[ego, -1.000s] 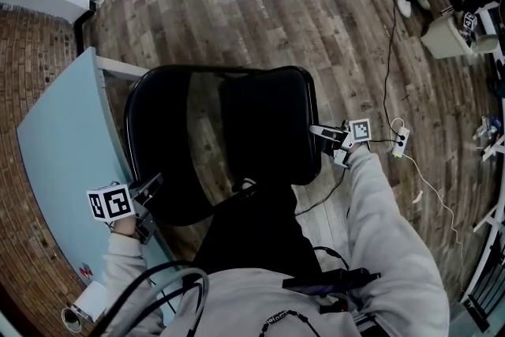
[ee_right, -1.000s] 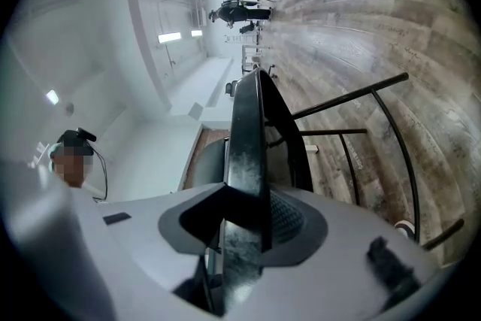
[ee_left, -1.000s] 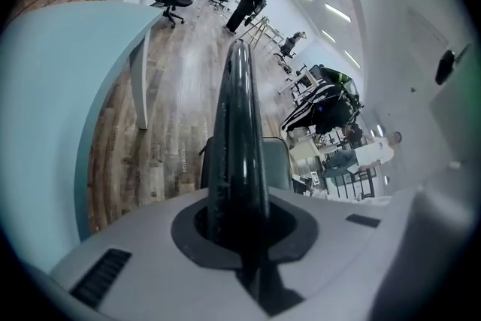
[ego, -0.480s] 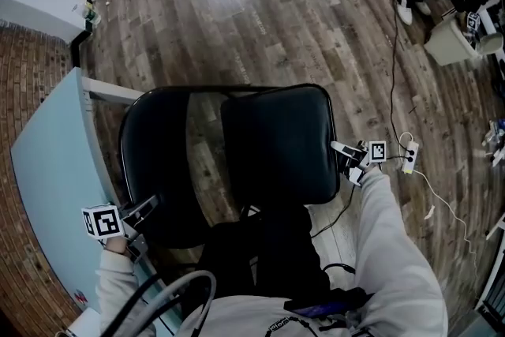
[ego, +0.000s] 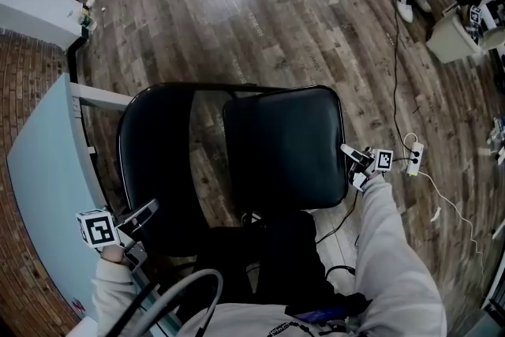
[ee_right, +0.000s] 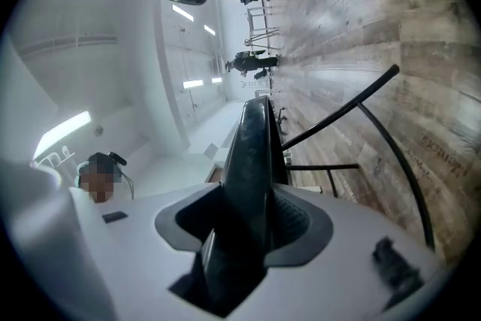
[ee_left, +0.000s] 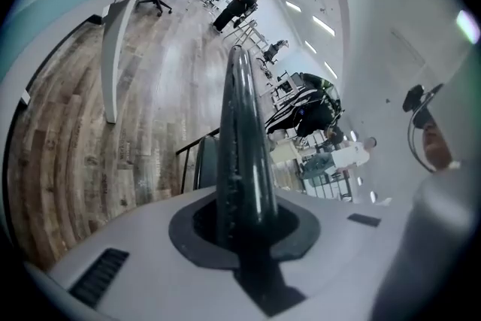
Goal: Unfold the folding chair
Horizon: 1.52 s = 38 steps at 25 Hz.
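Straddling the near left rim of the folding chair, your left gripper has the black edge of the backrest running straight up between its jaws. They sit close against it, having just eased apart a little. Your right gripper is at the right-hand corner of the seat. The seat's edge stands between its jaws, which have just been opening, and a ribbed pad shows bare beside it, so nothing is pinched there.

A pale tabletop runs just beside the backrest on your left. A power strip and its cable lie on the wood floor just beside the right gripper, and the planks run wide beyond the chair.

Your right sleeve reaches out alongside the seat. Your left wrist sits low by your body, its gripper slanting down.
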Available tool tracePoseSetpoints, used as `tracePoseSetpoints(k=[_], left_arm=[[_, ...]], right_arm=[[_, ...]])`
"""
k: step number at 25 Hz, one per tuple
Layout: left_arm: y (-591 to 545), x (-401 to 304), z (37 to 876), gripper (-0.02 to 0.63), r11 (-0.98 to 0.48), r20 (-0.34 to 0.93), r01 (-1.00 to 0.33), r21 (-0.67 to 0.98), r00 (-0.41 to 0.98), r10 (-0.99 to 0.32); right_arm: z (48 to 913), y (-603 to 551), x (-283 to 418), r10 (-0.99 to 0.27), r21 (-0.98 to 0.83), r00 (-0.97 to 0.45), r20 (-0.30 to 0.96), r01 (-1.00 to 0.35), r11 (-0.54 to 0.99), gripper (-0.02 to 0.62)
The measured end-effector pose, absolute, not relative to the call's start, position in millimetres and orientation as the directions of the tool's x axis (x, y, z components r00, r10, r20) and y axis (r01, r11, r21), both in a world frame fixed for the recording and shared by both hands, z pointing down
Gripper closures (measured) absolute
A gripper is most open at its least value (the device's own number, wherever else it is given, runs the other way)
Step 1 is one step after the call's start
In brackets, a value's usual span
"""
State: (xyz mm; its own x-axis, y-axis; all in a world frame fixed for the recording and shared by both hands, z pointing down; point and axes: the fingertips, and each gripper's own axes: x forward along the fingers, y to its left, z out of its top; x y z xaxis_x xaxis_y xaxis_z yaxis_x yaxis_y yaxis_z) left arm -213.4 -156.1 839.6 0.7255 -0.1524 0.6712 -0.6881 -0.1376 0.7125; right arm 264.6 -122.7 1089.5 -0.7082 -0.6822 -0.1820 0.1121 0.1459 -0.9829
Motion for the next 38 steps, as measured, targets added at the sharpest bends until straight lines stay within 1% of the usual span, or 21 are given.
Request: tracePoseSetpoints(k=[2,4,7,8,10,11,12,13,17,20,22,26,27,29,32,33,36,38], left_arm=[[-156,-197,835,0.538,-0.166,0.693,-0.709,0.686,0.705,-0.148],[-158,-174,831,0.535,-0.193,0.696,-0.712,0.676,0.702,-0.150],[-155,-145,827,0.535,-0.220,0.703,-0.716,0.662,0.695,-0.147],[-152,-133,826,0.528,-0.234,0.703,-0.713,0.661,0.698,-0.138],[-147,-108,826,0.511,-0.282,0.716,-0.714,0.641,0.689,-0.116],[-147,-100,825,0.507,-0.302,0.729,-0.722,0.623,0.675,-0.113],[-147,-96,826,0.509,-0.305,0.740,-0.733,0.608,0.662,-0.116],[-148,-95,827,0.514,-0.295,0.748,-0.744,0.600,0.652,-0.123],[-148,-95,830,0.529,-0.254,0.767,-0.774,0.580,0.624,-0.149],[-148,-95,828,0.528,-0.209,0.753,-0.773,0.599,0.633,-0.181],[-149,-99,826,0.521,-0.204,0.754,-0.783,0.587,0.621,-0.215],[-143,-111,809,0.508,-0.271,0.783,-0.810,0.520,0.578,-0.229],[-141,-114,804,0.505,-0.269,0.789,-0.813,0.517,0.574,-0.218],[-131,-122,799,0.463,-0.235,0.812,-0.828,0.510,0.553,-0.186],[-117,-133,792,0.465,-0.204,0.848,-0.855,0.477,0.509,-0.149],[-114,-135,787,0.455,-0.200,0.855,-0.861,0.468,0.498,-0.145],[-113,-149,764,0.443,-0.213,0.877,-0.882,0.420,0.455,-0.157],[-112,-163,739,0.443,-0.190,0.875,-0.890,0.415,0.448,-0.186]], right_arm=[[1106,-120,280,-0.732,-0.992,-0.672,-0.110,0.026,0.126,0.393],[1123,-116,297,-0.784,-0.993,-0.620,-0.023,-0.076,0.089,0.383],[1142,-99,315,-0.832,-0.985,-0.547,0.097,-0.173,-0.001,0.373],[1150,-91,329,-0.853,-0.975,-0.497,0.156,-0.218,-0.051,0.371],[1175,-70,371,-0.891,-0.932,-0.345,0.295,-0.307,-0.190,0.376],[1184,-61,389,-0.901,-0.916,-0.279,0.332,-0.325,-0.236,0.393],[1186,-55,400,-0.909,-0.910,-0.242,0.339,-0.328,-0.253,0.435],[1184,-52,405,-0.913,-0.910,-0.232,0.335,-0.330,-0.250,0.440],[1166,-53,401,-0.905,-0.913,-0.276,0.325,-0.341,-0.223,0.441],[1149,-58,399,-0.897,-0.906,-0.285,0.339,-0.356,-0.229,0.441],[1130,-66,393,-0.888,-0.903,-0.310,0.341,-0.371,-0.217,0.442],[1065,-79,369,-0.878,-0.928,-0.393,0.274,-0.346,-0.135,0.441],[1047,-82,365,-0.875,-0.930,-0.407,0.263,-0.346,-0.119,0.440],[1007,-89,358,-0.867,-0.931,-0.433,0.247,-0.355,-0.087,0.440],[943,-97,344,-0.842,-0.931,-0.496,0.212,-0.365,-0.019,0.440],[922,-99,337,-0.830,-0.931,-0.520,0.200,-0.364,0.003,0.440],[869,-104,319,-0.799,-0.930,-0.571,0.190,-0.366,0.041,0.441],[837,-106,310,-0.792,-0.930,-0.578,0.197,-0.366,0.036,0.441]])
